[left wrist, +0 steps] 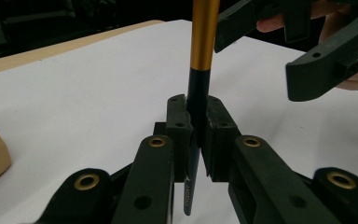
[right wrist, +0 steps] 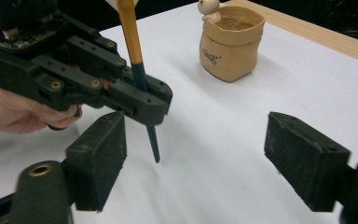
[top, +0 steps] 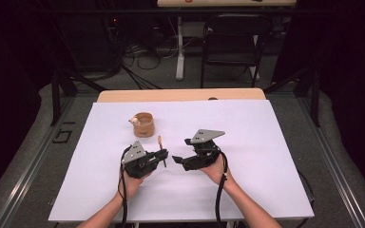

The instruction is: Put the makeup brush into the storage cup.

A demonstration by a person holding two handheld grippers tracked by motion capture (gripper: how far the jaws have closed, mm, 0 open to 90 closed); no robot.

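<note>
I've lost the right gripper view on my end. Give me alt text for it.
The left gripper is shut on an upright brush handle, orange above and dark below, whose tip hangs just over the white table cover. The right gripper stands open in the foreground, its fingers wide apart with nothing between them. Behind stands a tan bag-shaped holder with a small figure on its rim.

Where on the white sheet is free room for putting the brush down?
The white sheet is bare right of the right gripper and left of the cup. It is crowded between both grippers, where the left gripper holds the brush.
</note>
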